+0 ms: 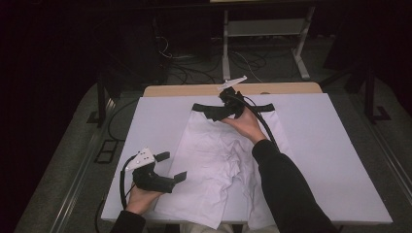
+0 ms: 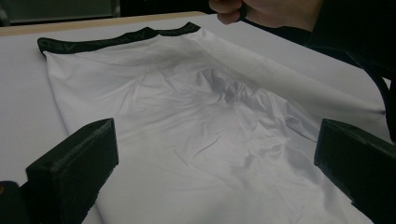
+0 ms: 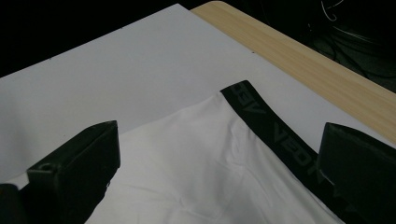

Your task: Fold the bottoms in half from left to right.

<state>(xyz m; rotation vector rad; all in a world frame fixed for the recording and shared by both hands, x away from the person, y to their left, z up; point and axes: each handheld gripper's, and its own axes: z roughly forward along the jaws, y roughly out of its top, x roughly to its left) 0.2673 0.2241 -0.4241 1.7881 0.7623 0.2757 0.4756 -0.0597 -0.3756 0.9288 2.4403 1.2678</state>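
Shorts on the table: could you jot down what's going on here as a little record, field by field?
garment: white shorts with a black waistband, lying spread out, creased in the middle
surface: white board on a wooden table
left tongs: open, at the shorts' near left edge, gripping nothing
right tongs: open, over the waistband at the far end
waistband lettering: there, but too unclear to read

Your right tool (image 3: 217,172) hovers with jaws spread wide over the white shorts (image 3: 196,158), their black waistband (image 3: 271,128) running toward the right jaw.
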